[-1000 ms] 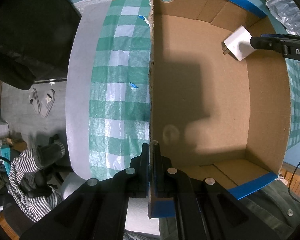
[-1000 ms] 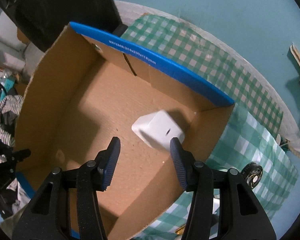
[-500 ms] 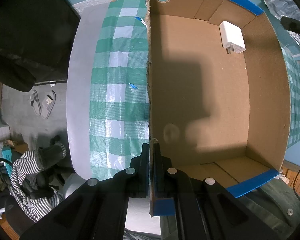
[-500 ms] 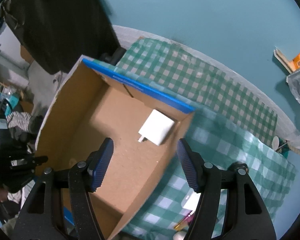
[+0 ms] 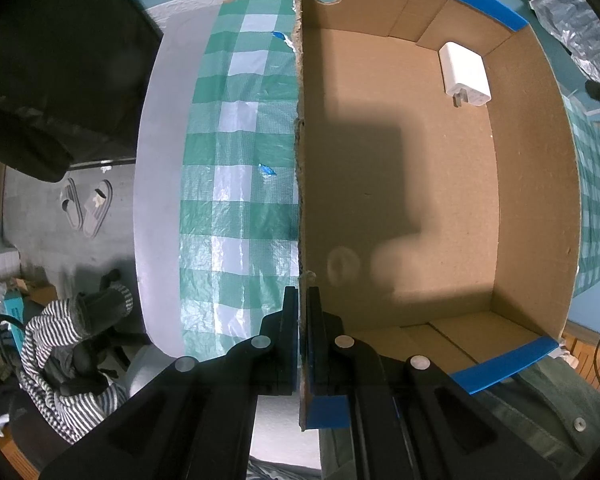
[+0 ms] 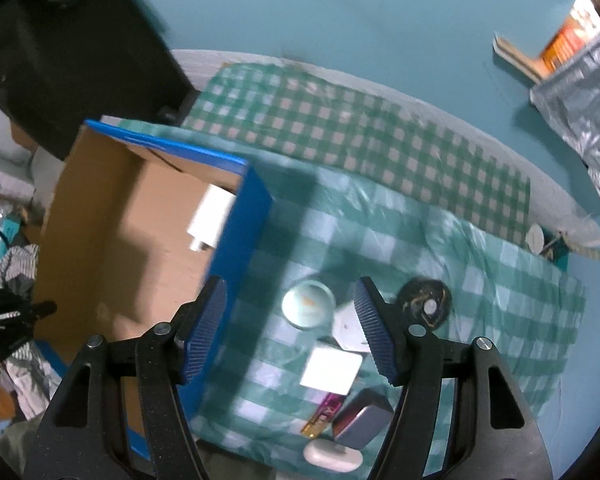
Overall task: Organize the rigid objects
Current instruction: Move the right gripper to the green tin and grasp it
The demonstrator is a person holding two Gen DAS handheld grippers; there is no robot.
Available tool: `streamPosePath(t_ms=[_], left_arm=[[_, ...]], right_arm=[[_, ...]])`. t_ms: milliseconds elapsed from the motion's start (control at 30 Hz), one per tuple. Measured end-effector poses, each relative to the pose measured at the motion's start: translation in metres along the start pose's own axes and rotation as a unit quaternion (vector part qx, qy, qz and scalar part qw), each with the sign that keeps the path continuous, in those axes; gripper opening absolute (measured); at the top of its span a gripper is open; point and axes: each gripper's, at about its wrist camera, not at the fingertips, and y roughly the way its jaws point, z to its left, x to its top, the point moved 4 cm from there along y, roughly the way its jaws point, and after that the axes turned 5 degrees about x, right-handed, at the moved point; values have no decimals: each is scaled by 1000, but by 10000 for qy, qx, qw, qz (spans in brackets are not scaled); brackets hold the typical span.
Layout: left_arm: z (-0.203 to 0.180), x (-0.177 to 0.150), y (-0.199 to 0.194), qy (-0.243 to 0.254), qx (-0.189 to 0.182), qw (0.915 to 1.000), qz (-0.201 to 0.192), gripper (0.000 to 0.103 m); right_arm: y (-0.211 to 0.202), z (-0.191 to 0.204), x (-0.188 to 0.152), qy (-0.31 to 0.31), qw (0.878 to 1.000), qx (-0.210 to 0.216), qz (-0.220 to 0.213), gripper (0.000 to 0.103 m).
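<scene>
One white charger lies in the far corner of the cardboard box. Left tongs are clamped on the box's side wall. Right tongs, which have just been opening, stand apart with nothing gripped, above a round lid and white blocks on the checked cloth.

left tongs — clamped, pointing down | right tongs — jaws apart, nothing gripped
</scene>
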Motion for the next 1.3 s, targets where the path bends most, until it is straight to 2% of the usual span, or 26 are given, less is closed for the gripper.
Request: streamPosePath(t_ms=[100,233,367,800,867,933,1000,1300], left_arm=[[0,-1,1,-11,0,10000,4,3],[1,-3,1,-19,-2,10000,8,3],[1,-3,2,-5,10,10000,5,3],[0,-4,0,20,21,10000,7,3],[0,-4,0,11,25,10000,9,3],[0,-5,0,25,22,10000,10,3],[-1,-4,0,20,27,10000,11,3],[0,-3,0,10,14,10000,15,3]], right_arm=[[15,-10,-7,101,9998,-14,141,74],[31,-17,-15,148,9995,76,281,74],[51,-21,-21,83,9990,-7,433,74],[84,-16,-28,-199,9979,-152,594,73],[86,-15,-29,-230,9979,-141,596,68],[88,-14,-29,-260,9979,-120,589,55],[90,-14,-29,-239,9979,-95,601,47],[82,-10,-26,-372,9978,-52,549,44]])
